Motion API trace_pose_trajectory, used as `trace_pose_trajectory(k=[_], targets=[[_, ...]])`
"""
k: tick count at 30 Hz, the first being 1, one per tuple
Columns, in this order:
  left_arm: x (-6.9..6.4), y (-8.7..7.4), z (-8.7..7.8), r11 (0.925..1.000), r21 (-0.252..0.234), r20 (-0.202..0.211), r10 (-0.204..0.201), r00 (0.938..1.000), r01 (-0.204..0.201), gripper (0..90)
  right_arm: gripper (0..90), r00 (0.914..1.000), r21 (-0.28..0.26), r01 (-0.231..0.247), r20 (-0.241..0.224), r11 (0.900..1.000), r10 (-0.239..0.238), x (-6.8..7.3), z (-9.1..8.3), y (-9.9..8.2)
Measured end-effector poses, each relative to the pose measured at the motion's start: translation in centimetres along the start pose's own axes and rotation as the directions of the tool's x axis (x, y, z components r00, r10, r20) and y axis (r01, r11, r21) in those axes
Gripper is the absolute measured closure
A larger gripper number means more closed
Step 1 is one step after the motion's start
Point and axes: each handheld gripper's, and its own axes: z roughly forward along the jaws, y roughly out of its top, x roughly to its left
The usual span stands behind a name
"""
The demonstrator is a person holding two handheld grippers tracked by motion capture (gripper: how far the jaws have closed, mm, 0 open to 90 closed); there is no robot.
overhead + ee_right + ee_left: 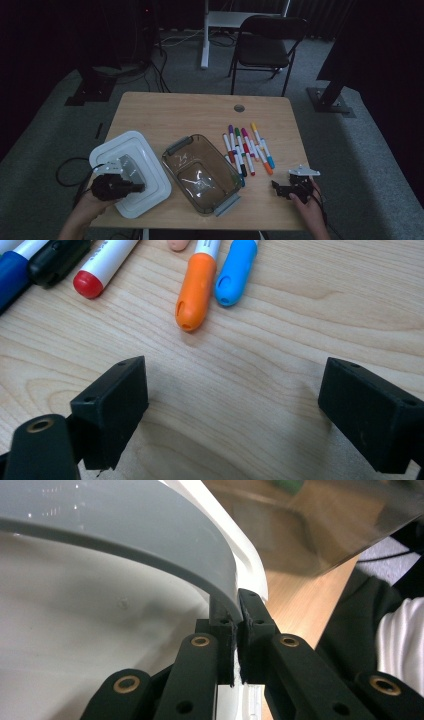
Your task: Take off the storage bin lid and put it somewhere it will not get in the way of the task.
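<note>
No readable text

The print on the markers [107,260] is cut off and too blurred to read.

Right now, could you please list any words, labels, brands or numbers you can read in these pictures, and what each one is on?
No text can be read in full.
Red-capped marker: dark print on its white barrel, cut off at the frame edge and blurred, unreadable.
Other markers: too small to read.
White lid: no lettering visible.
Clear container: no lettering visible.

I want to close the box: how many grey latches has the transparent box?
2. One grey latch sits at the far end of the transparent box, toward the white lid; the other at its near end. None seems hidden.
</note>
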Motion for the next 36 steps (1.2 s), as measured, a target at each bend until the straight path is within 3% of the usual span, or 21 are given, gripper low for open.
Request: trace_pose_trajectory(k=[6, 14, 19, 23, 25, 28, 32, 36], targets=[[1.9, -0.5, 1.9, 0.9996, 0.006, 0.045, -0.027, 0.9986, 0.027, 86.6, 12.2, 1.0000, 0.000, 0.000, 0.000, 1.0000, 0.000, 0.0, 0.0, 0.0], [3.9, -1.7, 3.3, 0.9966, -0.073, 0.008, 0.038, 0.9992, -0.038, 77.4, 12.1, 1.0000, 0.001, 0.000, 0.000, 1.0000, 0.000, 0.0, 0.0, 0.0], [5.2, -2.1, 4.4, 0.9960, -0.085, -0.004, 0.027, 0.9996, -0.028, 71.0, 12.1, 1.0000, 0.000, -0.001, 0.000, 1.0000, 0.001, 0.0, 0.0, 0.0], [5.9, -2.3, 4.9, 0.9948, -0.095, -0.069, 0.031, 0.9971, -0.037, 66.1, 12.2, 1.0000, 0.001, -0.001, 0.000, 1.0000, 0.001, 0.0, 0.0, 0.0], [6.2, -2.4, 5.2, 0.9943, -0.089, -0.139, 0.047, 0.9892, -0.060, 62.9, 12.2, 1.0000, 0.000, -0.001, 0.000, 1.0000, 0.001, 0.0, 0.0, 0.0], [6.3, -2.6, 5.4, 0.9913, -0.104, -0.206, 0.059, 0.9768, -0.081, 60.5, 12.1, 1.0000, 0.001, -0.001, 0.000, 1.0000, 0.001, 0.0, 0.0, 0.0], [6.5, -2.7, 5.4, 0.9915, -0.119, -0.241, 0.023, 0.9703, -0.053, 49.4, 12.1, 1.0000, 0.000, -0.001, 0.000, 1.0000, 0.001, 0.0, 0.0, 0.0], [6.6, -3.2, 4.9, 0.9901, -0.140, -0.233, -0.028, 0.9722, -0.005, 45.5, 12.1, 1.0000, 0.000, -0.001, 0.000, 1.0000, 0.001, 0.0, 0.0, 0.0]])
